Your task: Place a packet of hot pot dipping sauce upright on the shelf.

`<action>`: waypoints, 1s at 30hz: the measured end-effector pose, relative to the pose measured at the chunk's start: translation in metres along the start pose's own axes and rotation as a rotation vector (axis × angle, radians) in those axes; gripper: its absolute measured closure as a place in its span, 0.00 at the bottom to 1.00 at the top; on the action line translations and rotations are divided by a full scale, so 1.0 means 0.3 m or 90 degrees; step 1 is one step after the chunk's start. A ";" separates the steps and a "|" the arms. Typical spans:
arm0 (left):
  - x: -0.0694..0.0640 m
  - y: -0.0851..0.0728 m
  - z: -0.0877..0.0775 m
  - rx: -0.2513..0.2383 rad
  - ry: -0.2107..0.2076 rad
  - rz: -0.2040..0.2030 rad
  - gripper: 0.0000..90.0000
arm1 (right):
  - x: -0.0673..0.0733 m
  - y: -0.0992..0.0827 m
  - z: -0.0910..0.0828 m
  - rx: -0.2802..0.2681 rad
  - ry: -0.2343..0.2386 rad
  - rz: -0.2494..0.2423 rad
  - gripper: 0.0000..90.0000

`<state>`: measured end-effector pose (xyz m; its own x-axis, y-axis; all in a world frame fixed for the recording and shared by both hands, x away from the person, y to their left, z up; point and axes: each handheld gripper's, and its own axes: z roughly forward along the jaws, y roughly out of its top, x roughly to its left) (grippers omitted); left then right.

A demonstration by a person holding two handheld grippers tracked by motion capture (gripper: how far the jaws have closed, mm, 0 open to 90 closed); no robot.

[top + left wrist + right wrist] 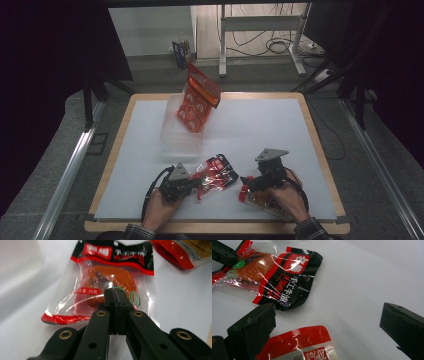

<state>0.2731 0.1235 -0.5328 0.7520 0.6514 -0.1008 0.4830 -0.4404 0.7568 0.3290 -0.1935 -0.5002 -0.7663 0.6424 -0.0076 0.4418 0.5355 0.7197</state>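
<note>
- At the bottom of the high view, the left gripper (196,183) has its jaws clenched on the near edge of the clear snack packet (216,174), which lies flat on the white table (260,135), low in the centre.
- Lower right of it, the right gripper (246,184) stands with jaws spread wide, released, over a red pouch (248,196) lying on the table.
- Farther up, centre of the frame, a clear plastic bin (176,134) holds a tilted red card of round items (196,102).
</note>
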 end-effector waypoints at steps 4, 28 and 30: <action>0.001 -0.009 0.000 0.021 0.007 0.003 1.00 | 0.005 0.003 -0.002 0.000 -0.003 -0.006 0.00; 0.014 -0.046 -0.012 0.049 0.001 -0.005 1.00 | 0.084 0.041 0.040 -0.007 0.095 -0.006 0.00; 0.015 -0.046 -0.013 0.050 0.000 -0.006 1.00 | 0.093 0.044 0.051 -0.002 0.103 -0.003 0.00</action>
<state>0.2682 0.1349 -0.5414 0.7476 0.6554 -0.1078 0.5232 -0.4811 0.7034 0.3205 -0.1599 -0.5015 -0.8339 0.5426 0.1006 0.4362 0.5364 0.7225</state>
